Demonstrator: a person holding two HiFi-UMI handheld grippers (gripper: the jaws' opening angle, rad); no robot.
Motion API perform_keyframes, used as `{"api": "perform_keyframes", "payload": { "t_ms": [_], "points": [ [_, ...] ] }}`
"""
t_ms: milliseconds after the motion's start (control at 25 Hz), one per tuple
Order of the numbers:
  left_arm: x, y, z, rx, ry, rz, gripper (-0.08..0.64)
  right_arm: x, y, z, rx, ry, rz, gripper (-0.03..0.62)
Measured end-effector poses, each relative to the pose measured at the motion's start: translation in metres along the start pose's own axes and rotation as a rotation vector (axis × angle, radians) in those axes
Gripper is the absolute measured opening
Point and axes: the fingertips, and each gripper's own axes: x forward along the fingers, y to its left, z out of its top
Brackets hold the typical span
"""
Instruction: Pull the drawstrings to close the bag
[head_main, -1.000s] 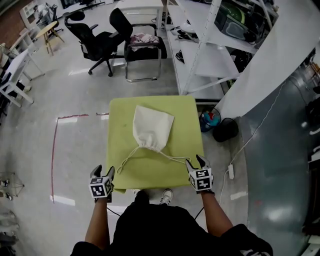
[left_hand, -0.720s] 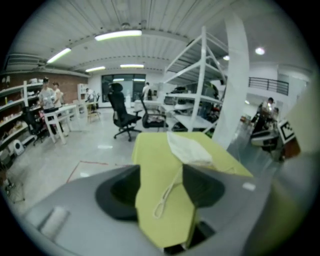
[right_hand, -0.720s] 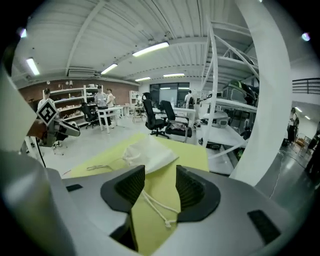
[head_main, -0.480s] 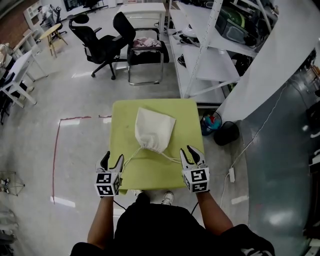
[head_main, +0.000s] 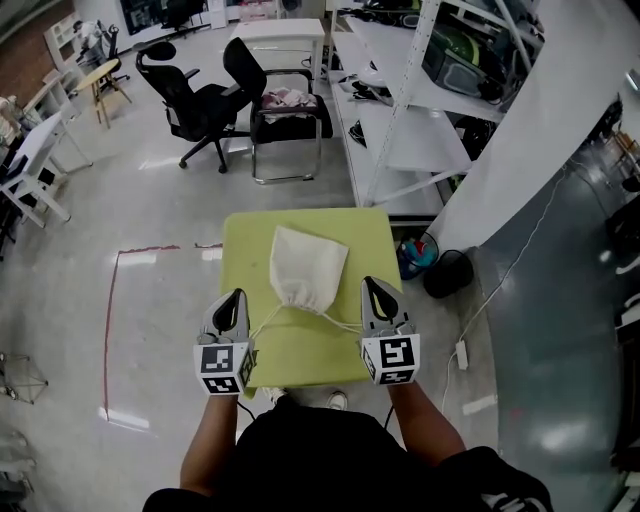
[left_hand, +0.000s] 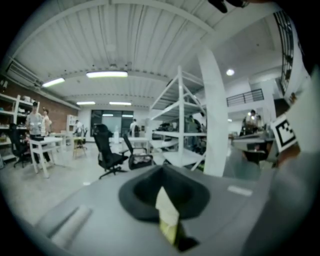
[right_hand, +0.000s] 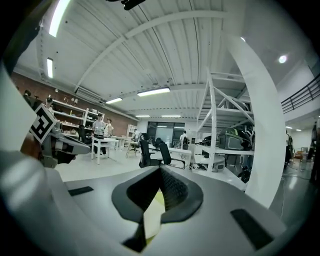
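A cream drawstring bag (head_main: 306, 268) lies on the yellow-green table (head_main: 245, 240), its gathered neck towards me. Its two thin drawstrings (head_main: 340, 321) trail left and right from the neck over the cloth. My left gripper (head_main: 236, 296) hangs above the table's front left, and my right gripper (head_main: 371, 284) above its front right. Both sets of jaws have just been closing and now stand shut with nothing between them. Both gripper views look level across the room over the left gripper (left_hand: 162, 168) and the right gripper (right_hand: 160, 168); only a sliver of white and yellow-green shows below the jaws.
Black office chairs (head_main: 195, 95) and a chair with pink cloth (head_main: 290, 100) stand beyond the table. White shelving (head_main: 420, 110) runs along the right. A dark bin (head_main: 450, 272) and a blue bucket (head_main: 415, 252) sit by the table's right side. Red tape (head_main: 108, 330) marks the floor at left.
Both grippers have risen from the table's front corners to above the cloth, and their jaws went from open to shut. Bag and strings lie as before.
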Motion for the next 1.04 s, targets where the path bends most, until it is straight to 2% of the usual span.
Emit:
{"api": "perform_keyframes", "payload": {
  "t_ms": [280, 480, 680, 1040],
  "points": [
    [0.001, -0.006, 0.007, -0.024, -0.008, -0.034, 0.006, -0.004, 0.008, 0.010, 0.046, -0.037, -0.003, 0.005],
    [0.003, -0.007, 0.014, -0.012, -0.030, -0.023, 0.006, -0.001, 0.009, 0.017, 0.039, -0.072, -0.005, 0.005],
    [0.006, -0.010, 0.019, -0.024, -0.049, -0.043, 0.006, -0.001, 0.008, 0.026, 0.037, -0.104, -0.013, 0.005],
    [0.017, -0.013, 0.015, 0.000, -0.028, -0.049, 0.006, 0.008, 0.008, 0.025, 0.017, -0.112, 0.000, 0.005]
  ]
}}
